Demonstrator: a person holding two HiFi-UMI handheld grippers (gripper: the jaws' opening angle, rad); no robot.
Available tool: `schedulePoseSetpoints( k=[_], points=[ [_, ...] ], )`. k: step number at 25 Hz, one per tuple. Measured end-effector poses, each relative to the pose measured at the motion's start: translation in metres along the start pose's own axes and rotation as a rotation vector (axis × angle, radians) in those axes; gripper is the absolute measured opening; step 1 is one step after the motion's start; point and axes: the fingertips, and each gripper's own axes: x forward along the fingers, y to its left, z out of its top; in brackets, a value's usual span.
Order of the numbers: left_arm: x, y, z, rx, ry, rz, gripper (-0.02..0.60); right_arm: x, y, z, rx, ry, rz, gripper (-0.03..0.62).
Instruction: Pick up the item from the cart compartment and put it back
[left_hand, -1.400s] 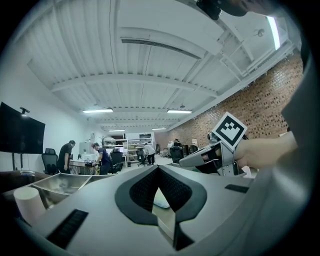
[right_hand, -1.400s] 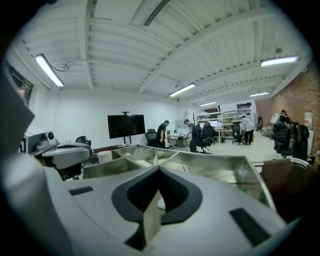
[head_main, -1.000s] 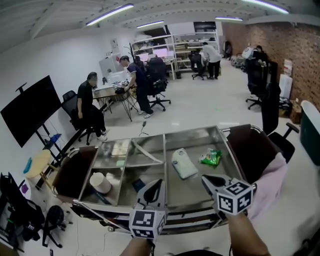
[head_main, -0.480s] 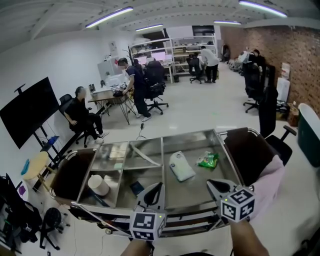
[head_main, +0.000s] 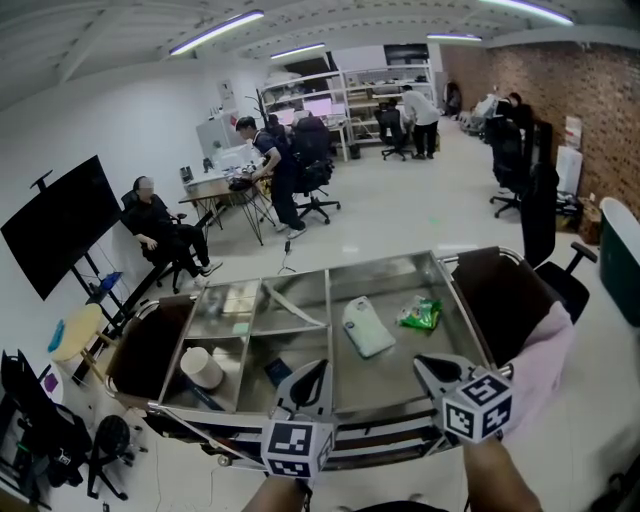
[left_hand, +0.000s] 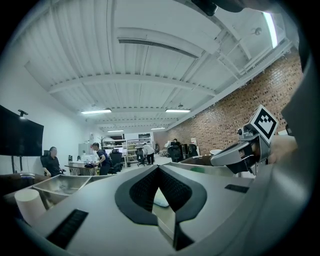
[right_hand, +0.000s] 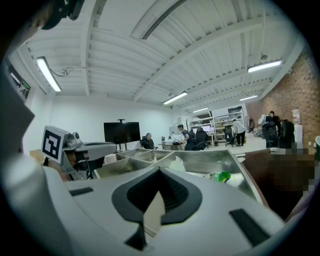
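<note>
A steel cart tray (head_main: 330, 272) with several compartments stands in front of me. In its big right compartment lie a white pouch (head_main: 366, 327) and a green packet (head_main: 421, 314). My left gripper (head_main: 310, 375) hovers over the tray's near edge, jaws shut and holding nothing. Beside it, my right gripper (head_main: 432, 368) is also shut and holding nothing, short of the green packet. In the left gripper view the shut jaws (left_hand: 158, 167) point across the tray, with the right gripper (left_hand: 240, 152) to the right. In the right gripper view the green packet (right_hand: 220, 176) lies ahead of the shut jaws (right_hand: 160, 170).
A white cup (head_main: 203, 368) and a dark blue item (head_main: 277, 372) sit in the near left compartments. Brown cart ends (head_main: 500, 290) flank the tray. Several people, desks and office chairs (head_main: 316, 180) fill the room beyond; a black screen (head_main: 60, 215) stands at left.
Both grippers stay shut near the tray's front edge, the right one drifting slightly right and down. The seated person in the background has shifted left.
</note>
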Motion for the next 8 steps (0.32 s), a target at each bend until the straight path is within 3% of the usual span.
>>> schedulePoseSetpoints(
  k=[8],
  points=[
    [-0.0014, -0.0039, -0.0021, 0.002, 0.002, -0.002, 0.0, -0.0047, -0.0046, -0.0018, 0.009, 0.001, -0.007, 0.012]
  ],
)
